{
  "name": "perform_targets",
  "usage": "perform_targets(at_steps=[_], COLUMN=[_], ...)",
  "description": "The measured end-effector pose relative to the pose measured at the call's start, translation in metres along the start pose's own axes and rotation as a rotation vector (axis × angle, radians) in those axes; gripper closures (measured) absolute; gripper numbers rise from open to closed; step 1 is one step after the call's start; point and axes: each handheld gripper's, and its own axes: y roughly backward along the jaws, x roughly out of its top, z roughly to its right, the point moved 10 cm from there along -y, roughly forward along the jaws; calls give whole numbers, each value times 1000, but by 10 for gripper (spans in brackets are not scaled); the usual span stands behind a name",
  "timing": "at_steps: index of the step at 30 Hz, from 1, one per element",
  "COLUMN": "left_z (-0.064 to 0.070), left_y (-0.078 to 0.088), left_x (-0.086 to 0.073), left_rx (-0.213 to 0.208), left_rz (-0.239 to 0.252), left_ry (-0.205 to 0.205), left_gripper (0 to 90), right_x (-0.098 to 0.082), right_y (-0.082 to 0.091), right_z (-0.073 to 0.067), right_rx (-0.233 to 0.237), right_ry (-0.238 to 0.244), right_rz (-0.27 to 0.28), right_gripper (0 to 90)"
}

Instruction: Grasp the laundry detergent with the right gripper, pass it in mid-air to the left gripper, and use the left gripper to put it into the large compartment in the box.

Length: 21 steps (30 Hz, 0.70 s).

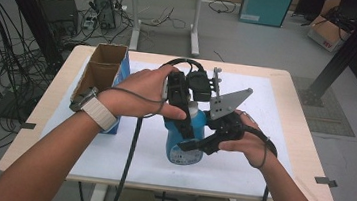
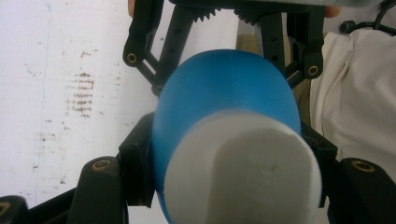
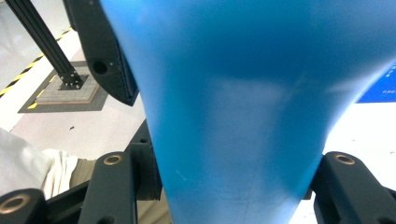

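Both grippers pinch one blue bottle [image 1: 184, 146] that stands on the white mat [image 1: 275, 120] at the middle of the table [image 1: 302, 143]. From the high view, the left gripper [image 1: 180, 118] comes down over its top while the right gripper [image 1: 197, 143] clamps the body from the side (a cardboard box [image 1: 100, 67] stands at the table's left). Its white cap [image 2: 243, 172] is plain in the left gripper view, squeezed between the black jaws. Up close in the right gripper view, the jaws press on the blue body.
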Motion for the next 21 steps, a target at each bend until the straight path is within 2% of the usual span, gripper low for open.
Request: perform_targets(at_steps=[21], left_z=[0], left_y=[-1], left_x=[-2], left_rx=[-6], left_rz=[-1], left_ry=[7], left_gripper=[378], right_x=[-1], right_y=[-2], right_z=[0], right_rx=[6], right_ry=[-2], right_rz=[-1], right_gripper=[441])
